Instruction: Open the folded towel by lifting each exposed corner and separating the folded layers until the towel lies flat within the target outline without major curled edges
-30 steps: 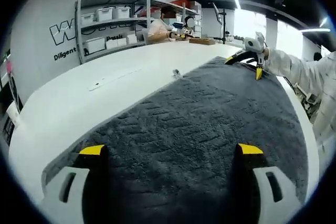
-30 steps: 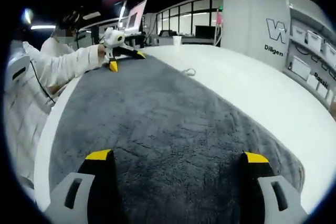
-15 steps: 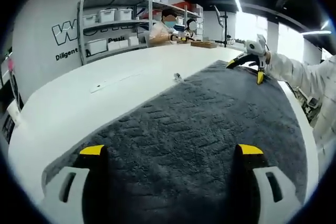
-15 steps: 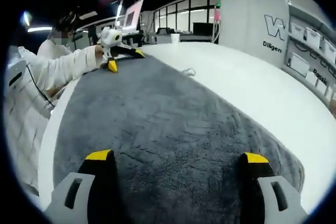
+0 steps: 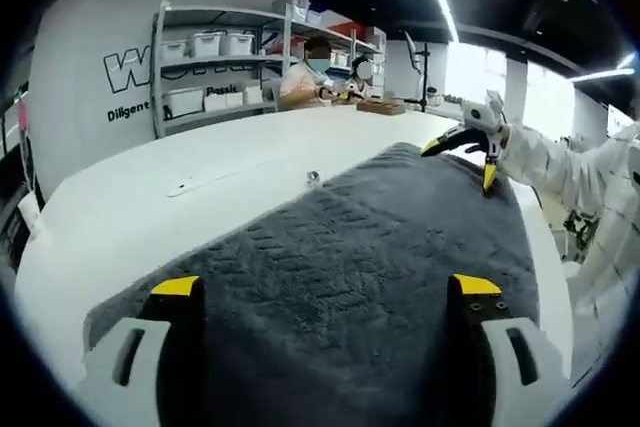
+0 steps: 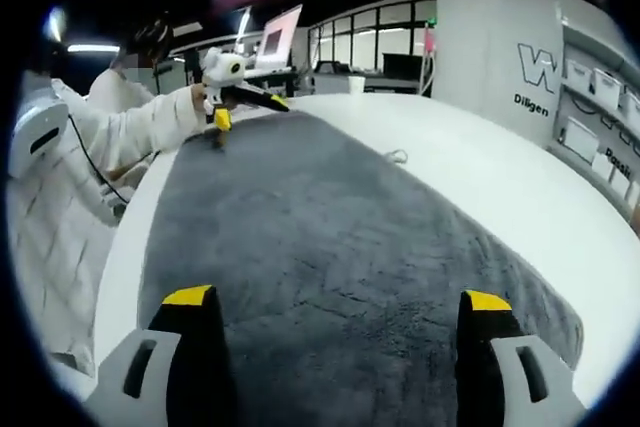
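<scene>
A dark grey towel (image 5: 370, 247) lies spread out on the white table (image 5: 150, 197), its pile showing a faint herringbone pattern. My left gripper (image 5: 327, 285) hovers open over one end of it, yellow-tipped jaws wide apart with nothing between them. At the far end my right gripper (image 5: 460, 162) is also open, held just above the towel's corner by a hand in a white sleeve. In the right gripper view the towel (image 6: 320, 217) runs away from my open right gripper (image 6: 337, 297) to the left gripper (image 6: 249, 111) at the far corner.
A small hanging loop (image 5: 313, 178) sticks out from the towel's long edge onto the table. Shelves with white bins (image 5: 200, 47) stand behind, with a person (image 5: 305, 72) at a bench. The white-sleeved arm (image 6: 120, 132) runs along the table's near edge. A monitor (image 6: 280, 37) stands beyond.
Both cameras have lifted and tilted a little, so the towel looks shorter. Each far gripper now sits slightly higher off the towel's corner. The towel itself has stayed flat.
</scene>
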